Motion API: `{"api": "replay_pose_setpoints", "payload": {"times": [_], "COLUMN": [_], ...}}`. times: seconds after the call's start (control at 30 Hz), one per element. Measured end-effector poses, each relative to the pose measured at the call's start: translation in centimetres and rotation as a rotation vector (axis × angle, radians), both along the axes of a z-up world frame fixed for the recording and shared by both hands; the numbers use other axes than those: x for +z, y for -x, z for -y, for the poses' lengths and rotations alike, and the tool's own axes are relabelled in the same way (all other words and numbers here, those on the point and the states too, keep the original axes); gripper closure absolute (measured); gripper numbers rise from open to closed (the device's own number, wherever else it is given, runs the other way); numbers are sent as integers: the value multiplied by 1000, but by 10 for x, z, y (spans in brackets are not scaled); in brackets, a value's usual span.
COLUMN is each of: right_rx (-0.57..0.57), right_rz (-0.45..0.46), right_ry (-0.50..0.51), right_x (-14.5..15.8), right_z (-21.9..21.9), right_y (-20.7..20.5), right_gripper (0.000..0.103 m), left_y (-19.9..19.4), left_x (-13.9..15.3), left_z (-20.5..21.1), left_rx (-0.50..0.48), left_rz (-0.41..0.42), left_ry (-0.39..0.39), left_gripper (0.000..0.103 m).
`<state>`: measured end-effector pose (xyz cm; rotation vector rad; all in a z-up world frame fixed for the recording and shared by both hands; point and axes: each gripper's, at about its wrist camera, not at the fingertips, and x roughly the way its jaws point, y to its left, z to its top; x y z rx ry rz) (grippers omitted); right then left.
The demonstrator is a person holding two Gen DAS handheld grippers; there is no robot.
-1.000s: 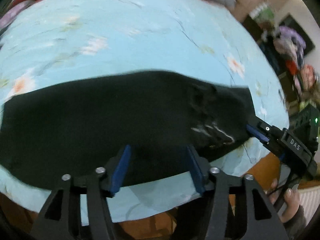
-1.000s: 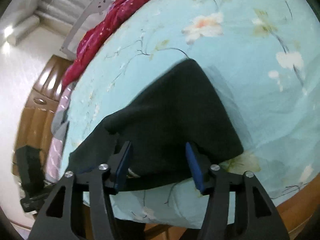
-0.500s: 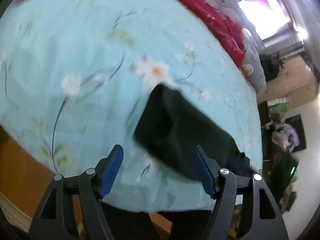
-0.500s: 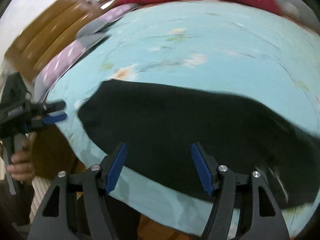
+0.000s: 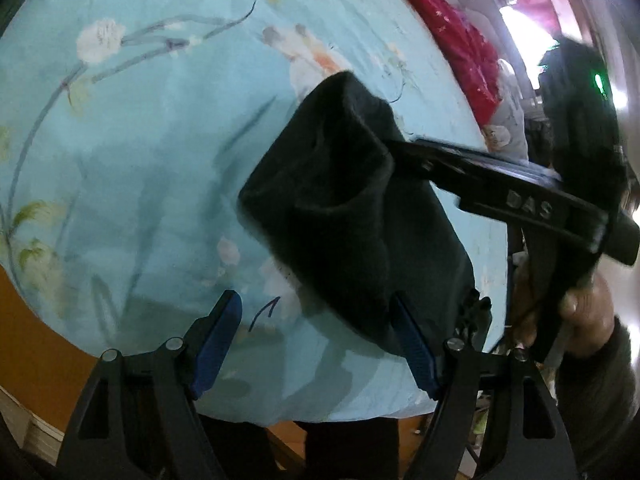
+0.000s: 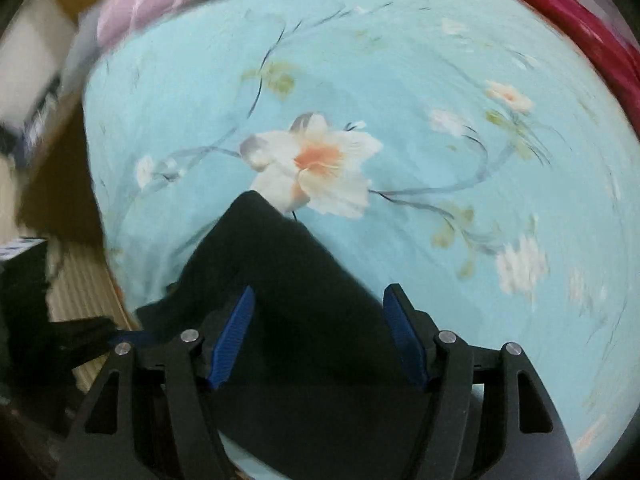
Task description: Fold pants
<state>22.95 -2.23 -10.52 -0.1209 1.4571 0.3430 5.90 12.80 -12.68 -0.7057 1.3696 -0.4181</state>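
on right gripper (image 5: 404, 152): "das" lettering

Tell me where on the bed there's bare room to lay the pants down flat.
The blue flowered sheet lies bare from the black pants across to the red blanket, and also out to the sheet's left side. The near edge is crowded with pants and both grippers.

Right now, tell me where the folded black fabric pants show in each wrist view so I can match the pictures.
Left wrist view: the folded black fabric pants lie centre-right, running down to the left gripper's right finger.
Right wrist view: the pants fill the lower centre, running down between the right gripper's fingers.
Shared landmark: the light blue floral bedsheet under the pants.
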Motion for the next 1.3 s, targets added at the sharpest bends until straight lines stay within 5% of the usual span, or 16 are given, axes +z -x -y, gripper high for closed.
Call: {"api": "replay_pose_setpoints", "payload": {"times": [0.2,0.3,0.33,0.37,0.4,0.5,0.63,0.87,1.03,1.2,1.3], "right_rx": [237,277,297,312,319,274,224,29,-156,-426,-617], "right_rz": [-31,-64,-55,-50,-42,-10,47,203,325,421,419], "right_ry": [27,-2,11,18,22,-8,-64,-262,-390,-540,-628], "right_x": [-20,-24,-24,-23,-23,-13,5,72,118,126,98], "right_z": [-40,-48,-52,-54,-55,-48,-35,30,103,198,251], "right_y": [-19,-22,-20,-18,-16,-10,4,40,81,145,193], "right_gripper": [36,55,57,58,63,71,74,75,76,81,81], "left_y": [-8,-10,-10,-7,-8,-8,4,31,50,67,74], "left_x": [-13,-15,-14,-11,-13,-14,24,114,159,165,140], "left_z": [-6,-4,-1,-2,1,-1,10,70,137,231,291], "left_rx": [62,74,72,66,41,43,-21,-201,-353,-562,-697], "left_rz": [-36,-33,-17,-6,-3,-10,131,464,630,684,617], "left_ry": [54,52,41,40,58,77,5,-206,-253,-282,-304], "left_gripper": [26,29,41,71,88,91,93,92,92,91,90]}}
